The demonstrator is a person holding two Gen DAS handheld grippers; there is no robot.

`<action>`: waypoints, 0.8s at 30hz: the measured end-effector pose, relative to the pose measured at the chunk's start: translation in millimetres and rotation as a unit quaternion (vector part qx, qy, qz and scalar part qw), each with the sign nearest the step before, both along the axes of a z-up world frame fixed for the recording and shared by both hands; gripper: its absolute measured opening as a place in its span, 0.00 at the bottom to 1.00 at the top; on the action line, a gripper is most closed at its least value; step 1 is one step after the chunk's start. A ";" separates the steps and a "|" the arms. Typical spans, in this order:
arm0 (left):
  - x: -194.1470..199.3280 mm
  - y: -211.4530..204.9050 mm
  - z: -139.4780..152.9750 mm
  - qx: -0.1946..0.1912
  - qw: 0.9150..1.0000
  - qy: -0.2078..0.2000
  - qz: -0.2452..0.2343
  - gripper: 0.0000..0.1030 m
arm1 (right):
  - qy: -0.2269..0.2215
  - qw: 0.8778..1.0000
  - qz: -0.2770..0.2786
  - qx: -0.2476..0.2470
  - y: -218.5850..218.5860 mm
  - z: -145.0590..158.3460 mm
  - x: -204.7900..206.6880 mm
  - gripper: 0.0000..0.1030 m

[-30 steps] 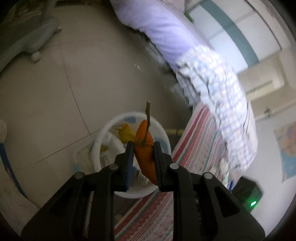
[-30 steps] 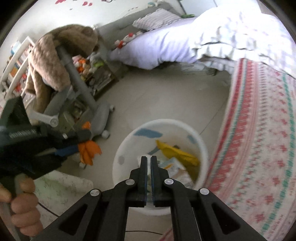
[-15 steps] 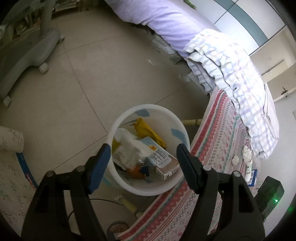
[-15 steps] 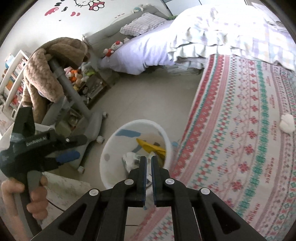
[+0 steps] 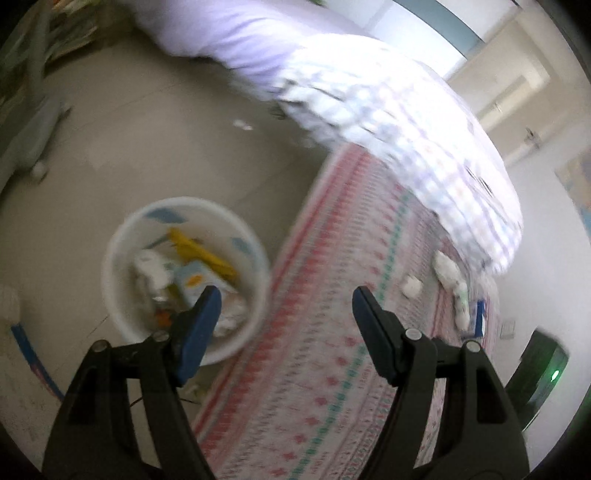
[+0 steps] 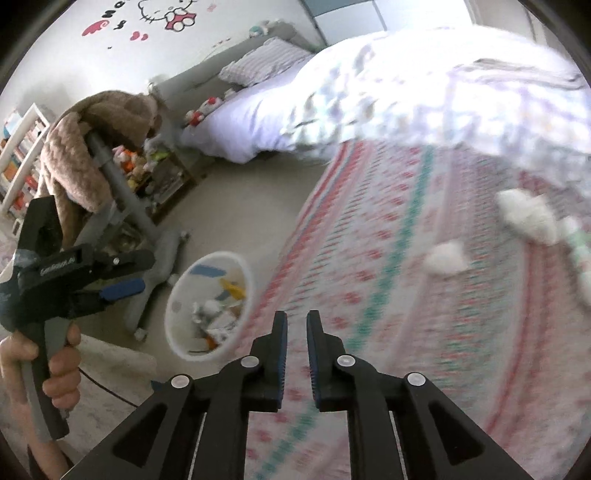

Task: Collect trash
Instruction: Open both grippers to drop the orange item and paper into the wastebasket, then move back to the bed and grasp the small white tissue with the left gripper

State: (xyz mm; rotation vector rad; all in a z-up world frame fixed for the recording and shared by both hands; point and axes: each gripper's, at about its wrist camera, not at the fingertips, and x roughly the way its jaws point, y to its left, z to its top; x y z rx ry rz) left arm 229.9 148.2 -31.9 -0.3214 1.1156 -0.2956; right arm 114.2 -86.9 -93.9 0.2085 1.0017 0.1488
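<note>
A white trash bin [image 5: 118,236] stands on the floor beside the bed, holding a yellow wrapper, a carton and crumpled paper; it also shows in the right wrist view [image 6: 177,295]. My left gripper [image 5: 284,314] is wide open and empty, above the bed edge right of the bin; it also shows at the left of the right wrist view [image 6: 110,280]. My right gripper [image 6: 296,325] is slightly open and empty over the patterned bedsheet [image 6: 388,295]. White crumpled tissues [image 6: 445,258] [image 6: 524,216] lie on the sheet ahead; they also show in the left wrist view [image 5: 412,286] [image 5: 447,269].
A checked blanket [image 5: 388,122] and a purple duvet [image 5: 236,33] lie heaped on the bed. A grey chair base [image 6: 155,266] with a brown plush blanket [image 6: 85,147] stands left of the bin. A black device with a green light [image 5: 543,373] sits at the right.
My left gripper opened and let go of the orange peel over the bin. Both grippers then swung right from the bin toward the bed, and my right gripper opened slightly.
</note>
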 end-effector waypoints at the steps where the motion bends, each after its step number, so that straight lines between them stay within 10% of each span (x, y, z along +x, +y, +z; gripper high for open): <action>1: -1.9 -19.1 2.5 0.003 1.000 -0.007 -0.017 0.72 | -0.003 1.000 -0.005 -0.008 -9.5 6.2 -1.9 0.15; 9: -6.5 -128.2 -1.5 -0.035 0.996 0.000 -0.087 0.72 | -0.024 0.993 -0.094 -0.067 -134.8 49.0 -25.1 0.44; 16: 4.8 -232.8 -37.1 0.040 0.988 0.021 -0.147 0.72 | -0.020 0.980 -0.194 -0.038 -234.3 46.2 -46.5 0.47; 24: 29.1 -287.1 -92.3 0.072 0.984 0.055 -0.154 0.72 | -0.021 0.983 -0.179 -0.041 -244.5 41.3 -27.8 0.47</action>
